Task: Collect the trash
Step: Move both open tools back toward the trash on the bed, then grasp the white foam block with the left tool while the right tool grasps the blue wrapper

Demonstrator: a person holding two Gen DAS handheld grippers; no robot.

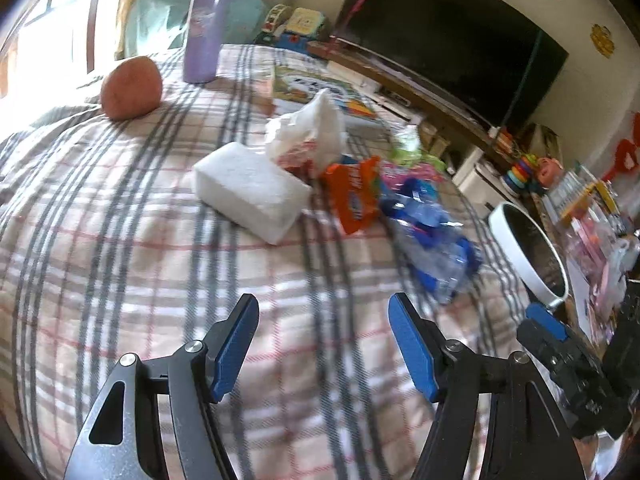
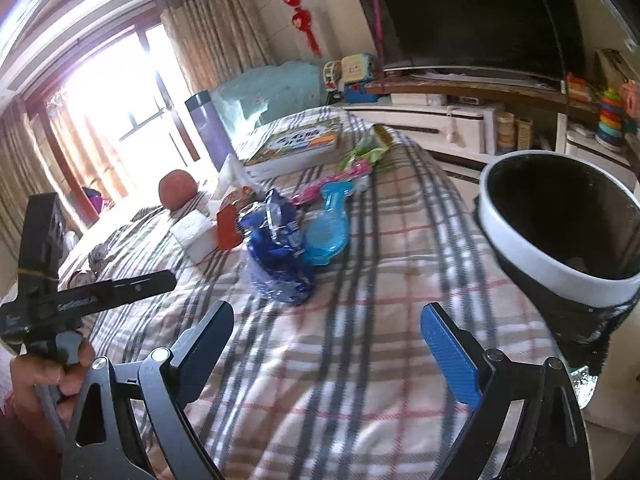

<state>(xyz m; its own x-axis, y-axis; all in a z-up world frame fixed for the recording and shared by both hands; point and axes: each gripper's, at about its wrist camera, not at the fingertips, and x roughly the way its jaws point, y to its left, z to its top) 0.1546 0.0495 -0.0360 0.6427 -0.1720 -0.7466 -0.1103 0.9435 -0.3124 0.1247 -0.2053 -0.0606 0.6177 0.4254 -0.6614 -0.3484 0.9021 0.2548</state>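
Note:
Trash lies in a cluster on the plaid cloth: a crumpled blue plastic wrapper (image 1: 434, 252) (image 2: 276, 252), an orange snack packet (image 1: 354, 194) (image 2: 228, 224), a crumpled white bag (image 1: 308, 132) and a white foam block (image 1: 250, 192) (image 2: 194, 236). A white-rimmed black bin (image 2: 560, 224) (image 1: 528, 256) stands off the cloth's right edge. My left gripper (image 1: 323, 340) is open and empty, short of the wrapper. My right gripper (image 2: 326, 344) is open too, nothing between its fingers, with the bin to its right.
A purple flask (image 1: 204, 28), a round orange fruit (image 1: 130, 88) (image 2: 178, 190), a picture book (image 2: 296, 142) and a blue plastic toy (image 2: 328, 232) also sit on the cloth. A TV (image 2: 472, 12) and toy-laden cabinet stand beyond. A hand (image 2: 44, 376) holds the left gripper's handle.

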